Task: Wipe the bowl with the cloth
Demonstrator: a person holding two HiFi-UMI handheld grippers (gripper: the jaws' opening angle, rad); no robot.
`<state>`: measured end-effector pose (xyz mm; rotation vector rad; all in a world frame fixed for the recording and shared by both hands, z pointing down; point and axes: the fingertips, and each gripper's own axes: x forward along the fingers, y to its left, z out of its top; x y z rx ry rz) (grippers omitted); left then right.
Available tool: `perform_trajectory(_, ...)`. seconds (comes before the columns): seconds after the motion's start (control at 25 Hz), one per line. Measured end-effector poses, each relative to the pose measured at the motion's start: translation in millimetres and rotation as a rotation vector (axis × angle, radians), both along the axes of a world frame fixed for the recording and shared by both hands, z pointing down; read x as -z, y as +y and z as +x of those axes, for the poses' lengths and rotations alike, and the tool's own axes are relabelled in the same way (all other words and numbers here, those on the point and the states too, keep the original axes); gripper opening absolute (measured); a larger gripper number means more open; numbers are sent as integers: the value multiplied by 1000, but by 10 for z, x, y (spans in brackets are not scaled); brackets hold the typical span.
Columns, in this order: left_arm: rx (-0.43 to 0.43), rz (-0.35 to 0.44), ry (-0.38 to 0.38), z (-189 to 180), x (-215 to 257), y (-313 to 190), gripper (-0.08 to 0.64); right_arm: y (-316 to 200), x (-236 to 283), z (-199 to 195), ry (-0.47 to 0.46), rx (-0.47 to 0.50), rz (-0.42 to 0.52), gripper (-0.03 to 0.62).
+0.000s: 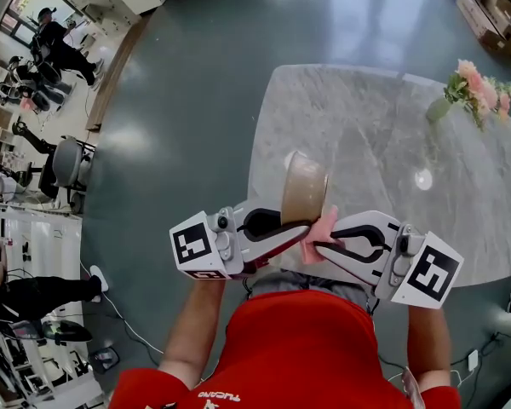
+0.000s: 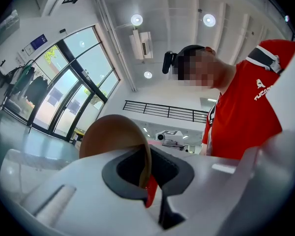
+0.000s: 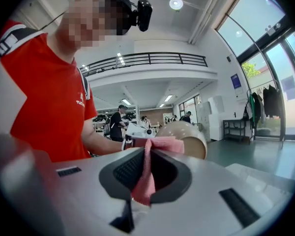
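Only overhead, table (image 1: 366,126) beyond bowl (image 1: 304,187), flowers (image 1: 479,88)

A large open workspace hall: tall glazed walls (image 2: 64,97), mezzanine railing (image 3: 142,59), office chairs (image 1: 66,162), polished floor (image 1: 204,66).

Bowl (image 1: 304,187) is off the surface (image 1: 366,118), held above its near edge and tipped on its side. Its rim is in the jaws of the left gripper (image 1: 300,228), which reaches in from the left. Cloth (image 1: 319,233) is just below the bowl, between the two grippers, in the jaws of the right gripper (image 1: 324,247), which reaches in from the right. Vase of flowers (image 1: 473,92) stands near the far right corner of the surface, well apart from the bowl.
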<state>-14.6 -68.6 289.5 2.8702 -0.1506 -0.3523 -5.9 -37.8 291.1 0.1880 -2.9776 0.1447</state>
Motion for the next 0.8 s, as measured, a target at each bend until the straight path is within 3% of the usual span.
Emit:
perform_trajectory(0.48, -22, 16, -26, 34, 28, 38, 18, -150, 244, 83, -103, -86, 24, 21)
perform_trajectory(0.8, -1, 7, -38, 47, -12, 42, 18, -126, 172, 77, -83, -75, 0, 21)
